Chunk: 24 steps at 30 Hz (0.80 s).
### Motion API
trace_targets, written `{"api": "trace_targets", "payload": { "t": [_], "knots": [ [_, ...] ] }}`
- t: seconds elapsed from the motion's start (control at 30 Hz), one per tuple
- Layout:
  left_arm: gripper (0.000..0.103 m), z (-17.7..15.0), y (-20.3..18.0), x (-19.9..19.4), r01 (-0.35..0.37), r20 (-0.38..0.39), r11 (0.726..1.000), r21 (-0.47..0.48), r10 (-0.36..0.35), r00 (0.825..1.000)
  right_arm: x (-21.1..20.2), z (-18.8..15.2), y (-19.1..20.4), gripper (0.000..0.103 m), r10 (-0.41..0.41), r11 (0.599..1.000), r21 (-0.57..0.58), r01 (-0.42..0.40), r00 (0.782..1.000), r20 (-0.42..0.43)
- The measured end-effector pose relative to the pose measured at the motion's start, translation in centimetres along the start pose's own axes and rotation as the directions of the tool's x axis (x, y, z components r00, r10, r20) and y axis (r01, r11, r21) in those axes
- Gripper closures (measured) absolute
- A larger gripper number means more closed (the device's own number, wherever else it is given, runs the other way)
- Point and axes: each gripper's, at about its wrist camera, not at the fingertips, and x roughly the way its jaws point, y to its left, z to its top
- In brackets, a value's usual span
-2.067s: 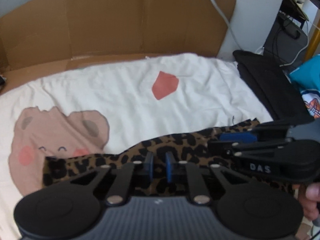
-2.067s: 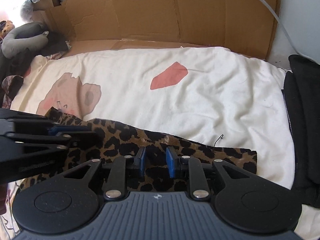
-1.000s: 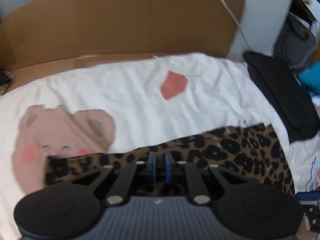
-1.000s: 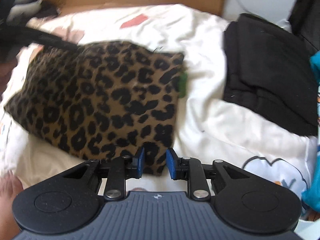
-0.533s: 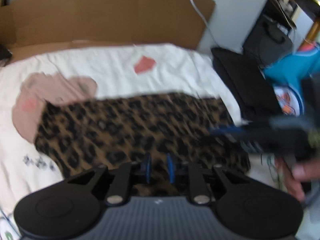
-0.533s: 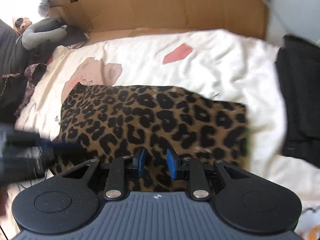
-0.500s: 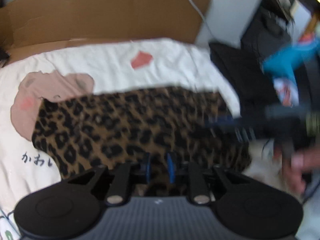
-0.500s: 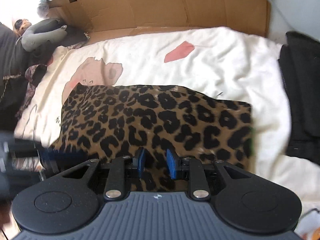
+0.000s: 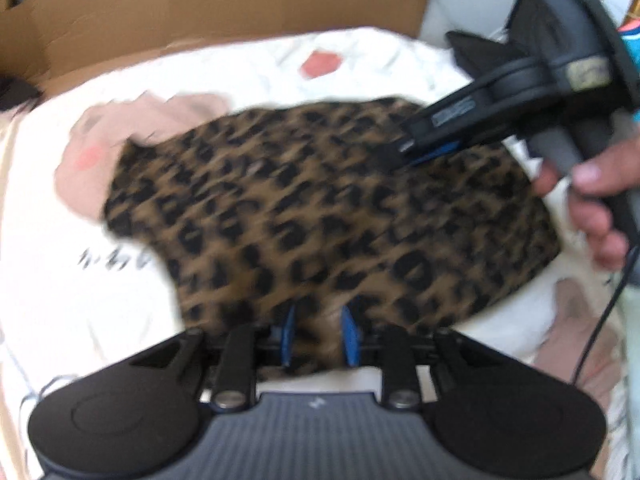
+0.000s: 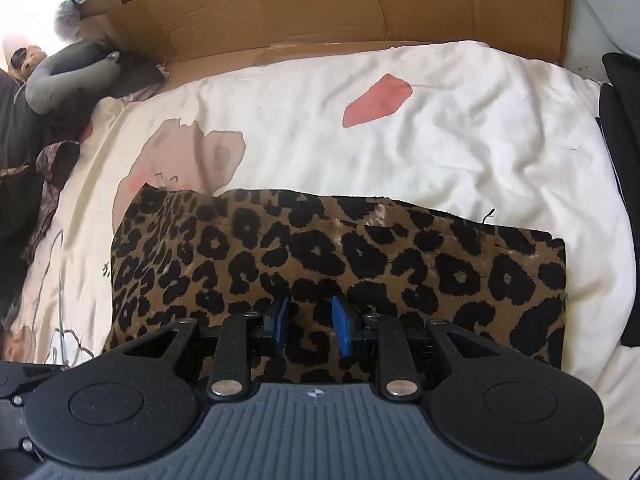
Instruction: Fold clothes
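soft leopard-print cloth (image 10: 340,256), flat rectangle | left hand-held gripper (image 9: 318,336) opening | right hand-held gripper (image 10: 308,326) released

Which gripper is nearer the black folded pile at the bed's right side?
Right. The right gripper sits over the leopard-print cloth at its far right part, toward the black pile. The left gripper, opening, is at the cloth's near edge, farther away.
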Motion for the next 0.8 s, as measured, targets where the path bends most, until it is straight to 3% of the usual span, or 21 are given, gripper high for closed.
{"api": "trace_targets", "payload": {
  "t": [0.1, 0.3, 0.4, 0.53, 0.63, 0.8],
  "knots": [
    [0.064, -1.2, 1.6, 0.0, -0.013, -0.019, 1.0, -0.022, 0.012, 1.0, 0.3, 0.0, 0.5, 0.073, -0.018, 0.999, -0.034, 0.017, 1.0, -0.004],
    [0.065, -2.1, 1.3, -0.5, -0.073, -0.055, 0.995, 0.061, 0.076, 0.996, -0.5, 0.1, 0.8, 0.073, -0.027, 0.999, -0.044, 0.027, 1.0, 0.005],
    [0.068, -2.0, 2.4, -1.2, -0.079, -0.081, 0.997, -0.004, 0.079, 0.994, -2.6, 0.2, 0.8, 0.073, -0.007, 0.999, -0.043, 0.009, 0.999, 0.036],
    [0.068, -0.8, 3.2, -3.1, -0.063, -0.054, 0.996, -0.058, 0.06, 0.997, -6.8, -1.1, 0.5, 0.073, -0.009, 0.999, -0.05, 0.013, 0.998, 0.065],
    [0.065, 1.0, 2.6, -4.0, -0.056, -0.032, 0.997, -0.045, 0.054, 0.998, -8.6, -3.1, -0.9, 0.073, -0.049, 0.999, -0.003, 0.049, 0.997, 0.055],
    [0.061, 2.5, 2.5, -3.3, -0.068, -0.056, 0.994, -0.084, 0.063, 0.996, -11.4, -7.2, -4.1, 0.073, -0.081, 0.97, 0.233, 0.063, 0.994, 0.068]
  ]
}}
